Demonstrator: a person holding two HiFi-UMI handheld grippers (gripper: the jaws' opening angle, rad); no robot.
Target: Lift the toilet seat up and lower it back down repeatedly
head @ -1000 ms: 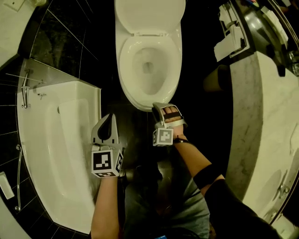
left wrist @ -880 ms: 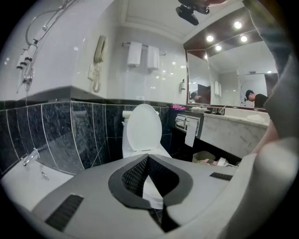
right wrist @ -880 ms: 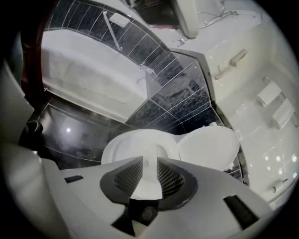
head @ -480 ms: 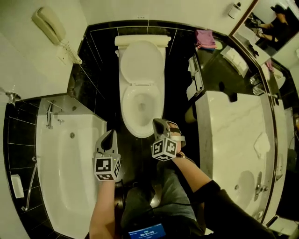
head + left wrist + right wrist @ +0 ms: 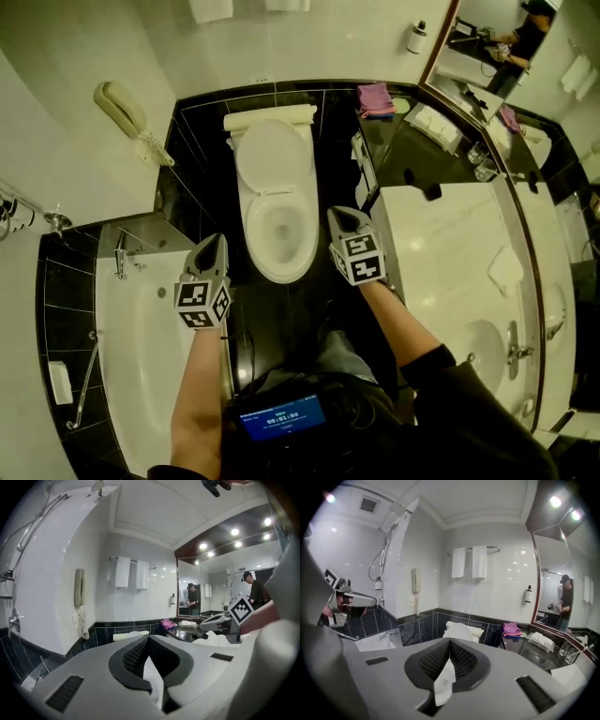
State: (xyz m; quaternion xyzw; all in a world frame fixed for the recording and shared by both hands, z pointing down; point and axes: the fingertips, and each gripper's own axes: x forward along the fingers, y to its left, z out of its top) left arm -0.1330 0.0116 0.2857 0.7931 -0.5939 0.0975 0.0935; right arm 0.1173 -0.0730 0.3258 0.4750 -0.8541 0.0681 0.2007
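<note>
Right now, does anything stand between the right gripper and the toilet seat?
Nothing visible does. In the head view the right gripper, jaws together and empty, hangs just right of the toilet seat, with only dark floor between them. The left gripper is on the seat's other side.

The black floor [image 5: 302,302] bears the toilet [image 5: 278,202] at far centre and the tub [image 5: 141,375] at left. At right, the tabletop [image 5: 441,239] carries a pink cloth [image 5: 375,98] at its far end.
</note>
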